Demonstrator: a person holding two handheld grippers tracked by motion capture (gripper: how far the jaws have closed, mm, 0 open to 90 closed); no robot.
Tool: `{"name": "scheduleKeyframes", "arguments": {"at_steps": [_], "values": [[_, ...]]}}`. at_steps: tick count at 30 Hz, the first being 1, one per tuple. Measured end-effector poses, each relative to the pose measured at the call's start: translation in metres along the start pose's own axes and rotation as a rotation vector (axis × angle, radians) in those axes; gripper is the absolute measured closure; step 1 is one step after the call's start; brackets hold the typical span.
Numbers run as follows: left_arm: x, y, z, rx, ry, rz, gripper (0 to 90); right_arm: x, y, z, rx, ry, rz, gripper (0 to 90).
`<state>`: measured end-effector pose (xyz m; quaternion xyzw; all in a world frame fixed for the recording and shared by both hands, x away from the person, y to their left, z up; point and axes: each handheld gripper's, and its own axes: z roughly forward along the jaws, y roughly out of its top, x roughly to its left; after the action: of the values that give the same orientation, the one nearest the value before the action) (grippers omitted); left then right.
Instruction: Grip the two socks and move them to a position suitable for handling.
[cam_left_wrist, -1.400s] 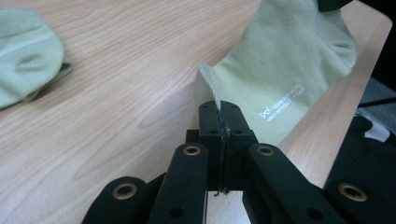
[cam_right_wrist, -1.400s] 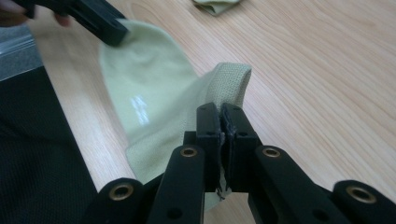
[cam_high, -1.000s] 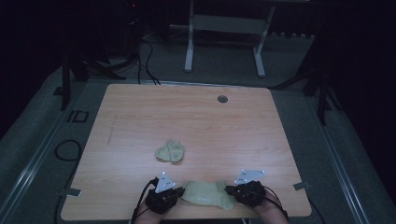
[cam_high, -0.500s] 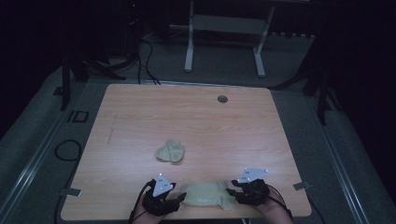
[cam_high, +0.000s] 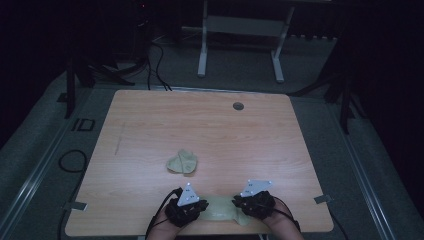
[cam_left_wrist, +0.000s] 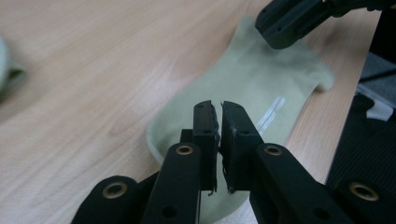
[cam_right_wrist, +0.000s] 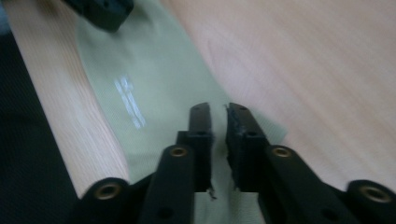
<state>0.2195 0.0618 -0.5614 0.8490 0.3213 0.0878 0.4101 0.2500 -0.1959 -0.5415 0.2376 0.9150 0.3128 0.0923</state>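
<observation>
a flat pale green fabric sock (cam_high: 218, 211) lies along the near edge of the light wooden table (cam_high: 210, 130), stretched between the two tools. the left gripper (cam_left_wrist: 219, 108) and the right gripper (cam_right_wrist: 218, 111) each sit over one end of it, jaws nearly closed with a thin gap; whether cloth is pinched, i cannot tell. a crumpled pale green sock (cam_high: 182, 162) rests apart, farther in.

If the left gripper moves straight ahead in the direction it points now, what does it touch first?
Most likely the right gripper. The left gripper points along the flat pale green sock, whose far end lies under the other gripper's jaws. Depth is unclear, so it might scrape the sock first.
</observation>
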Motion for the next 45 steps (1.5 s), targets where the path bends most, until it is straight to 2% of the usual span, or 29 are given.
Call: {"name": "scheduleKeyframes", "arguments": {"at_steps": [1, 3, 4, 6, 7, 9, 11, 13, 17, 19, 21, 23, 25, 26, 27, 29, 33, 36, 40, 45], "values": [[0.003, -0.002, 0.002, 0.011, -0.020, -0.014, 80.8, 0.000, -0.002, 0.002, 0.013, 0.000, -0.007, 74.2], [0.005, -0.005, 0.003, 0.025, -0.006, -0.010, 77.5, -0.001, -0.007, 0.007, 0.035, -0.006, -0.003, 67.3], [0.006, -0.007, 0.003, 0.037, -0.004, -0.011, 71.0, -0.002, -0.009, 0.006, 0.026, 0.000, 0.002, 64.3], [0.008, -0.010, 0.002, 0.017, -0.015, -0.025, 66.8, -0.002, -0.012, 0.004, 0.027, 0.003, -0.014, 59.0], [0.008, -0.011, 0.002, 0.018, -0.007, -0.025, 62.9, -0.002, -0.013, 0.004, 0.024, 0.000, -0.025, 57.0], [0.007, -0.011, 0.001, 0.021, 0.006, -0.003, 62.3, -0.003, -0.015, 0.002, 0.020, 0.007, -0.032, 54.7], [0.007, -0.012, 0.001, 0.016, 0.008, -0.003, 62.3, -0.003, -0.016, 0.001, 0.024, 0.006, -0.048, 52.1], [0.007, -0.013, 0.000, 0.015, 0.005, -0.005, 62.5, -0.004, -0.018, -0.001, 0.032, -0.003, -0.063, 50.7], [0.005, -0.013, -0.001, 0.020, -0.009, -0.010, 59.6, -0.007, -0.018, -0.001, 0.035, -0.003, -0.059, 50.6], [0.005, -0.013, -0.003, 0.006, -0.023, -0.019, 58.4, -0.006, -0.015, -0.001, 0.048, 0.002, -0.061, 50.5], [0.005, -0.013, -0.006, -0.013, -0.038, -0.026, 55.8, -0.005, -0.011, -0.002, 0.043, 0.033, -0.055, 50.0], [0.005, -0.012, -0.012, -0.040, -0.049, -0.027, 52.3, -0.004, -0.006, -0.006, 0.012, 0.066, -0.047, 49.8], [0.005, -0.011, -0.016, -0.047, -0.044, -0.029, 50.4, -0.004, -0.003, -0.008, -0.004, 0.074, -0.049, 49.8], [0.007, -0.013, -0.027, -0.075, -0.042, -0.034, 50.4, -0.003, 0.001, -0.009, -0.013, 0.073, -0.052, 49.8], [0.007, -0.014, -0.031, -0.081, -0.029, -0.032, 50.3, -0.004, 0.012, -0.012, -0.030, 0.064, -0.052, 49.9], [0.010, -0.019, -0.038, -0.091, -0.005, -0.025, 50.4, -0.007, 0.023, -0.013, -0.051, 0.058, -0.046, 49.8], [0.019, -0.031, -0.050, -0.106, 0.025, -0.030, 50.4, -0.011, 0.049, -0.009, -0.078, 0.041, -0.063, 49.8], [0.025, -0.039, -0.056, -0.118, 0.049, -0.045, 50.4, -0.015, 0.071, -0.002, -0.105, 0.036, -0.055, 49.8], [0.031, -0.045, -0.063, -0.116, 0.087, -0.063, 50.5, -0.016, 0.102, 0.013, -0.123, 0.035, -0.064, 49.2], [0.037, -0.049, -0.068, -0.139, 0.088, -0.097, 50.4, -0.013, 0.137, 0.043, -0.102, 0.024, -0.092, 48.7]]}}
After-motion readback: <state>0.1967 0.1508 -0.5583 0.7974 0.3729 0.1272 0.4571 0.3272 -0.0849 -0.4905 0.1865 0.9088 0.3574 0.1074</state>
